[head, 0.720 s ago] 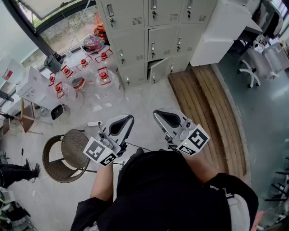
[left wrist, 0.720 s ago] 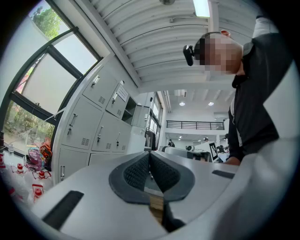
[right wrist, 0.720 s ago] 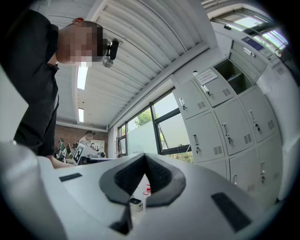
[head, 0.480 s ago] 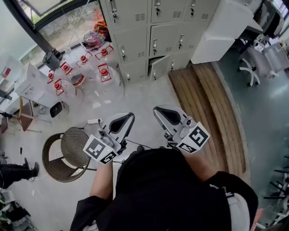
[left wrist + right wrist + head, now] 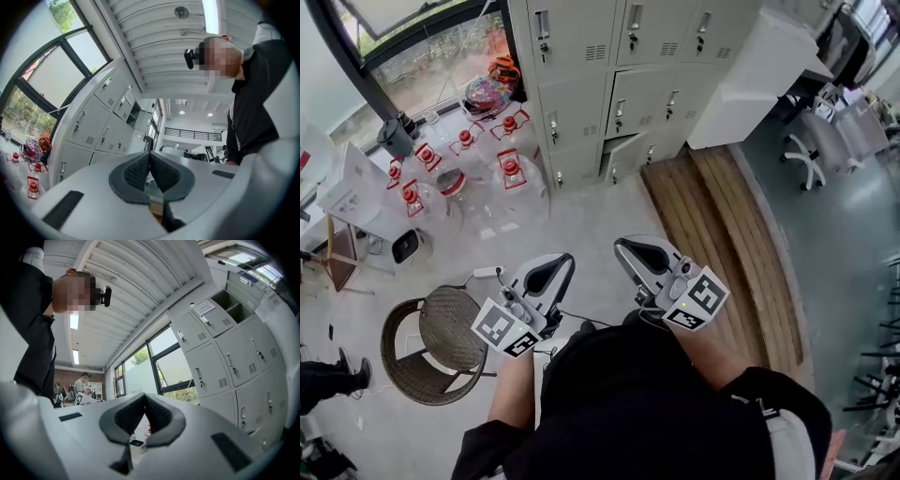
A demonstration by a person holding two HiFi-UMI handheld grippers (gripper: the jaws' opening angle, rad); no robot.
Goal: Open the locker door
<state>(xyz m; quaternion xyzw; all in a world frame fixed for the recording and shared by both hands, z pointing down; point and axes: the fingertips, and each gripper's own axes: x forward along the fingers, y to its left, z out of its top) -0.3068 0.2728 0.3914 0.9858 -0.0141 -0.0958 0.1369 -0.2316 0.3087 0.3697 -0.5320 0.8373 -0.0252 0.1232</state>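
Lockers [image 5: 609,75] stand well ahead of both tongs, one low door [image 5: 623,155] ajar. Left tongs [image 5: 569,258] and right tongs [image 5: 620,244] are closed, empty, held side by side above the floor [image 5: 581,211].

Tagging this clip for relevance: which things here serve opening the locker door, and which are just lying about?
For the job: lockers, left gripper, right gripper, both shut and empty.
Just about: wicker chair, water jugs, wooden platform, office chair.

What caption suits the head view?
Standing back from the lockers, left gripper and right gripper shut and empty, one low door ajar.
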